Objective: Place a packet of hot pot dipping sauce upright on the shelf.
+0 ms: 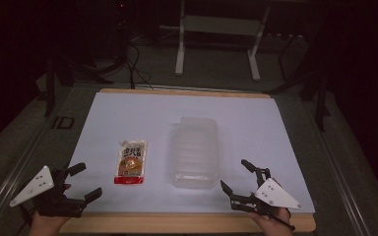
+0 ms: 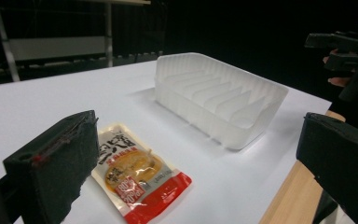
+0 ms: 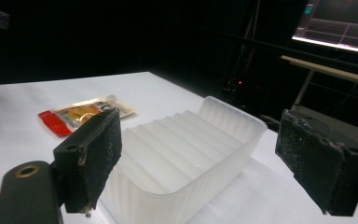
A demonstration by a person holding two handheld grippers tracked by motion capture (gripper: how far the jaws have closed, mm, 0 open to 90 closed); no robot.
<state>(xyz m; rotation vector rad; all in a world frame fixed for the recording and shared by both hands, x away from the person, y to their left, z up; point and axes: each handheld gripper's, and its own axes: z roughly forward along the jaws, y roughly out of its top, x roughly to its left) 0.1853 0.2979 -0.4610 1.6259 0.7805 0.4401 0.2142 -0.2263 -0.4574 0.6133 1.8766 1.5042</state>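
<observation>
Sauce pouch (image 1: 130, 162) lies flat on the white sheet (image 1: 128, 113), just left of the ribbed clear tray (image 1: 194, 152). Looks light, floppy, slick film; I'd pinch an edge seam. Left gripper (image 1: 85, 181) & right gripper (image 1: 237, 176): jaws wide, empty.

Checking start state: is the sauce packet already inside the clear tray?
No, the sauce packet lies flat on the white sheet to the left of the clear tray, apart from it.
</observation>
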